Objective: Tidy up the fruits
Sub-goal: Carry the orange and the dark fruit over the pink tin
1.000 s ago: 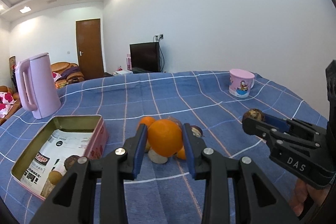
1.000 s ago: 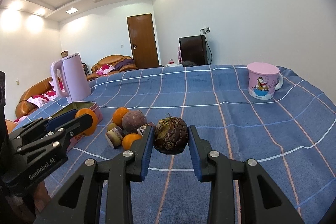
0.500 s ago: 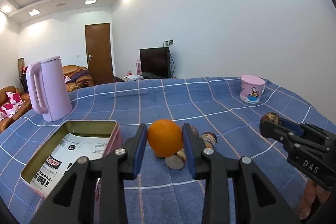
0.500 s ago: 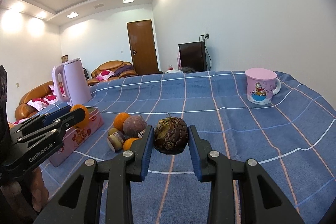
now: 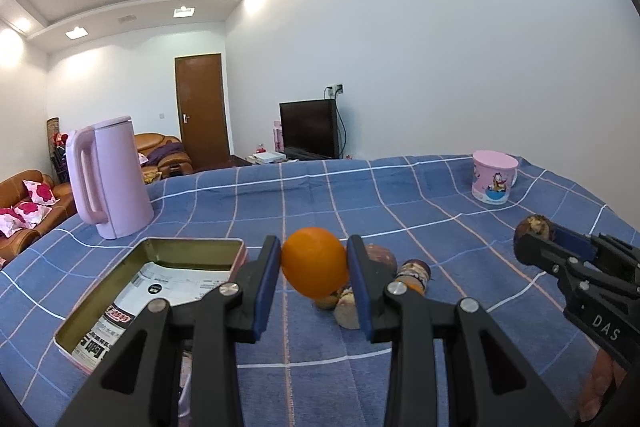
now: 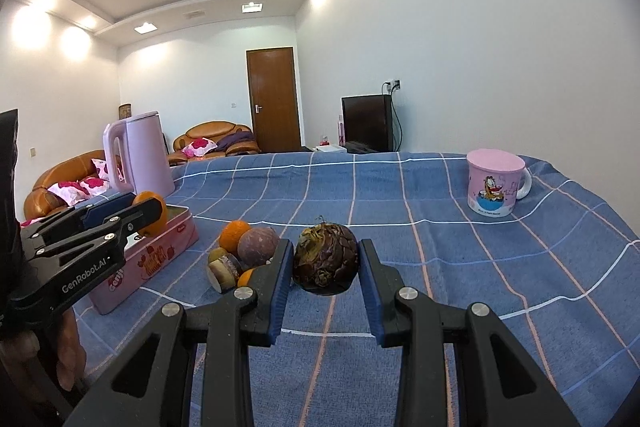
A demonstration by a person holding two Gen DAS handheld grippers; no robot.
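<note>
Both grippers loaded, mid-carry step. Left gripper (image 5: 314, 275) jaws clenched on an orange (image 5: 315, 262), held clear of the blue checked cloth on the worktop (image 5: 400, 195), just right of the open pink tin (image 5: 192, 250). Right gripper (image 6: 325, 265) jaws clamped on a dark wrinkled fruit (image 6: 325, 257), likely a passion fruit, also off the cloth. Tin holds only printed paper as far as visible; its near end is hidden behind the left gripper. Loose pile remains on the cloth beside the tin: another orange (image 6: 235, 234), a purple round fruit (image 6: 258, 246), a few small pieces (image 6: 222, 269) too small to name. Pink kettle (image 5: 107, 177) behind the tin, pink mug (image 6: 496, 183) well apart on the right

Judged next: swing the orange left over the tin, lower, release; then bring the dark fruit across without bumping the pile or tin wall. Task looks early
</note>
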